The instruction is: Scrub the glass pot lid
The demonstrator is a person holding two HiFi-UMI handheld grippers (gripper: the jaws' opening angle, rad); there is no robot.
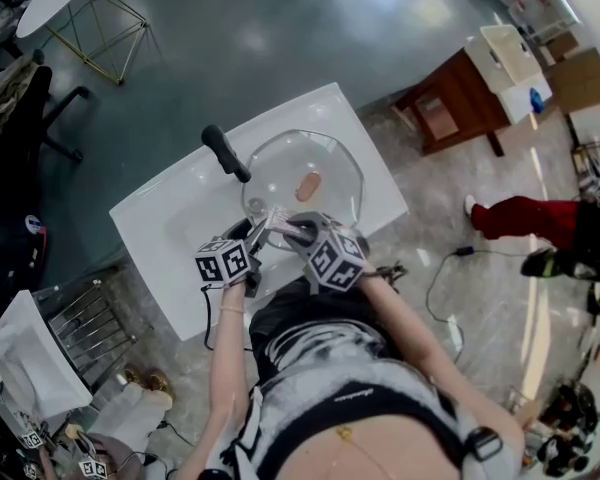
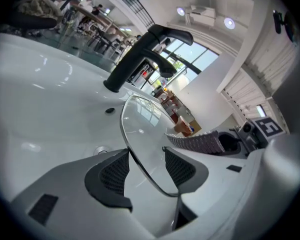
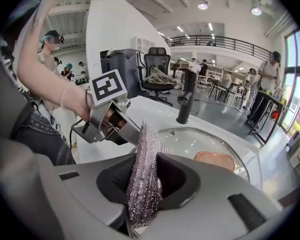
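Left gripper (image 2: 146, 167) pinches the lid's (image 2: 145, 126) near rim, holding it tilted over the sink (image 1: 160, 218) before the tap (image 1: 225, 153). Right gripper (image 3: 142, 180) clamps a scourer (image 3: 146, 156) at the lid's near edge, beside the left jaws.

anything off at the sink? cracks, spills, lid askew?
Nothing stands out. The glass pot lid looks whole, its rim slanting between the left gripper's jaws over the sink. The right gripper clamps the scrub pad.
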